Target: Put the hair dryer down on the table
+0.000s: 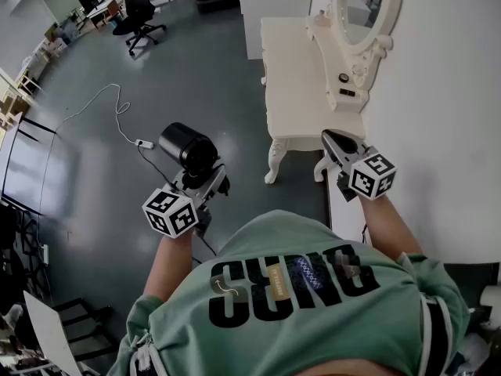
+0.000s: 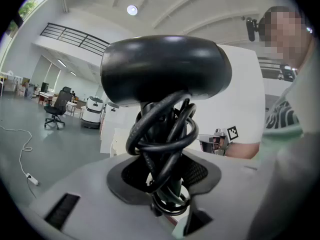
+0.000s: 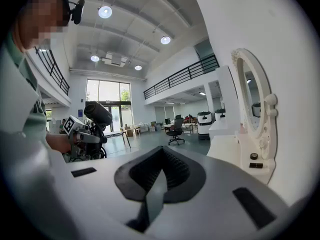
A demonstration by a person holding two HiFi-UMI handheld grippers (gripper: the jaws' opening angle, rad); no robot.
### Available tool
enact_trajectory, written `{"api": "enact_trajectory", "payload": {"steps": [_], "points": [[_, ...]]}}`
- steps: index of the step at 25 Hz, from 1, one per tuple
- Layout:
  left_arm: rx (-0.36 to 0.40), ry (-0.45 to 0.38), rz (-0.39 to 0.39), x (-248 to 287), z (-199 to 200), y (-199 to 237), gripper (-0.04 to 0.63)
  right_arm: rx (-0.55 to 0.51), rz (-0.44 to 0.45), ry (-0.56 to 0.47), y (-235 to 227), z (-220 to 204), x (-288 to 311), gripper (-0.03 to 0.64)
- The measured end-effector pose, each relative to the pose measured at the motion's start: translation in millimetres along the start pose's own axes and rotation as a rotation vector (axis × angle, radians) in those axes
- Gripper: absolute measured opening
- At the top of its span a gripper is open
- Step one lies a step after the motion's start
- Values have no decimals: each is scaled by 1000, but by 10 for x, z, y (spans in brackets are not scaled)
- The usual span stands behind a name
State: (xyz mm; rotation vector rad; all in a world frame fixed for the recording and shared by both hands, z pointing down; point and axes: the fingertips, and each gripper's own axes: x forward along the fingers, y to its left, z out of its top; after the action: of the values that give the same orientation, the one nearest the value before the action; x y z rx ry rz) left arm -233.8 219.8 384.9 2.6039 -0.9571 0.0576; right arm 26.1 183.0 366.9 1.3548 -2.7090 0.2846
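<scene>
Jaws: left gripper (image 1: 202,181) clamped on hair dryer (image 1: 186,146); right gripper (image 1: 335,141) closed, empty.

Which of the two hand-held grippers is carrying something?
The left hand-held gripper: it clamps the black hair dryer by its cord-wrapped handle. The right hand-held gripper is shut, empty.

A black office chair (image 1: 139,10) is standing on the grey floor (image 1: 211,69) at the far left. A white cable (image 1: 120,108) is trailing across that floor to a power strip (image 1: 144,143). An oval white-framed mirror (image 1: 362,6) is standing close to the white wall (image 1: 446,92) on the right.
</scene>
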Motion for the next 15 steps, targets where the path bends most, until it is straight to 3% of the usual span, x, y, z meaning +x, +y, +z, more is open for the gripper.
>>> {"api": "enact_trajectory", "payload": {"steps": [15], "points": [[-8,0,0,-23,-34,37,166,-7,-11,1,3,5,34,-6]]}}
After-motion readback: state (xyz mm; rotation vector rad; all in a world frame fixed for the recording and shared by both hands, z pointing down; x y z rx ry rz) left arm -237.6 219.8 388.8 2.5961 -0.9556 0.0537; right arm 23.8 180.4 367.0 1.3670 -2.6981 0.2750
